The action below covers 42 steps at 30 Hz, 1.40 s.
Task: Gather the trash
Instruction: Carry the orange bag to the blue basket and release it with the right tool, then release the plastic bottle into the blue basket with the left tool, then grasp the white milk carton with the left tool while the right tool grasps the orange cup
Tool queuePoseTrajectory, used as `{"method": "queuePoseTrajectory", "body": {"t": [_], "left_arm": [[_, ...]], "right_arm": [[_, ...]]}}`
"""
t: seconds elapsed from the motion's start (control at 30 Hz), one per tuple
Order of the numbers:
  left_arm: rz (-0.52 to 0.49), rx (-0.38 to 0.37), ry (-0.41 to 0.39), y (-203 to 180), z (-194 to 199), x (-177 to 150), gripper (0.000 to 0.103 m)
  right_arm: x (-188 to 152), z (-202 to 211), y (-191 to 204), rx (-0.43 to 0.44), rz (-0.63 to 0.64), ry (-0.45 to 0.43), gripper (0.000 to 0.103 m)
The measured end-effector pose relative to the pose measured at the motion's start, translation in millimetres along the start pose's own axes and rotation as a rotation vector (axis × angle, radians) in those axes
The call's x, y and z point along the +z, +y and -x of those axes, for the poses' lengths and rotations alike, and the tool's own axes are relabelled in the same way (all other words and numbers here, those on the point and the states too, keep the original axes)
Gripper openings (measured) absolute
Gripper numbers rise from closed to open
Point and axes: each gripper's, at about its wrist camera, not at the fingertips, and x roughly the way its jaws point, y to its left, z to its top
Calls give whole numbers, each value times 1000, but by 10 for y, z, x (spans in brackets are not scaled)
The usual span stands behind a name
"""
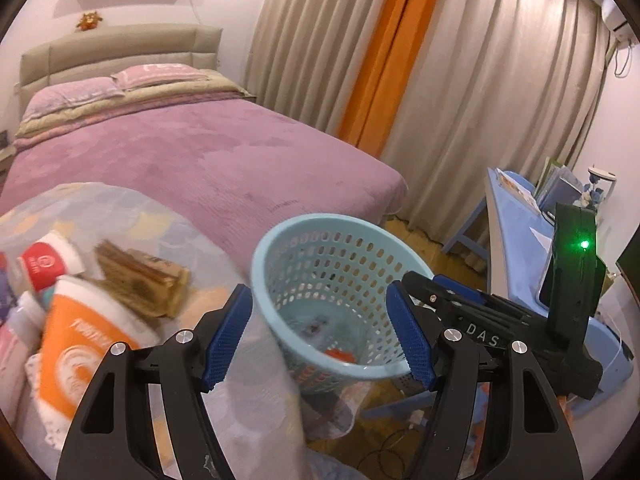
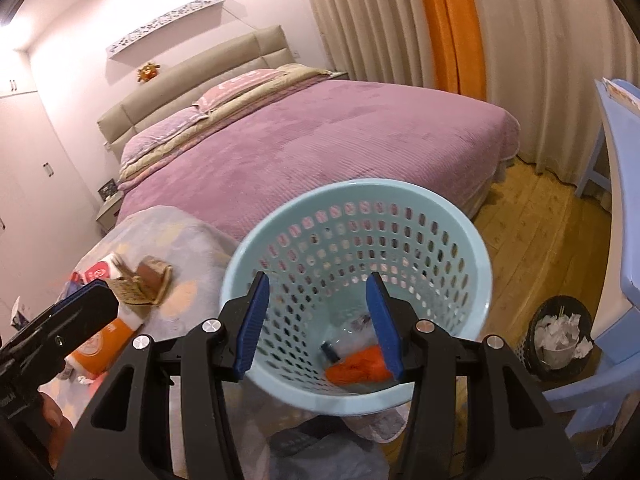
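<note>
Above the blue basket (image 2: 356,280), both my grippers' fingers (image 2: 252,324) gape empty; next I fetch the orange cup (image 1: 80,344) beside it.

Left hand-held gripper (image 1: 320,332): jaws apart, blue pads (image 1: 228,336) facing each other, nothing pressed between them; pointed forward and downward. Right hand-held gripper (image 2: 316,326): jaws apart, narrower gap than left, pads (image 2: 252,324) clear of contact; also angled downward. Right sits just beside left, both roughly parallel. A fingertip (image 2: 54,420) shows under the left unit's body.
</note>
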Motion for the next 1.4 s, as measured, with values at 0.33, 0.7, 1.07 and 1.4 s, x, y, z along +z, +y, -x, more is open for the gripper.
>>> {"method": "queuePoseTrajectory", "body": {"t": [0.33, 0.7, 1.07, 1.4], "left_arm": [[-18, 159, -67, 355, 589, -141, 69], [101, 532, -199, 1422, 1592, -76, 70], [210, 611, -152, 2230, 1812, -31, 48], [194, 575, -124, 2212, 1929, -325, 38]], "right_arm": [[-2, 122, 477, 62, 78, -23, 47], [-144, 63, 1100, 140, 170, -9, 47], [-264, 38, 1505, 148, 228, 10, 47], [-293, 39, 1548, 150, 230, 21, 47]]}}
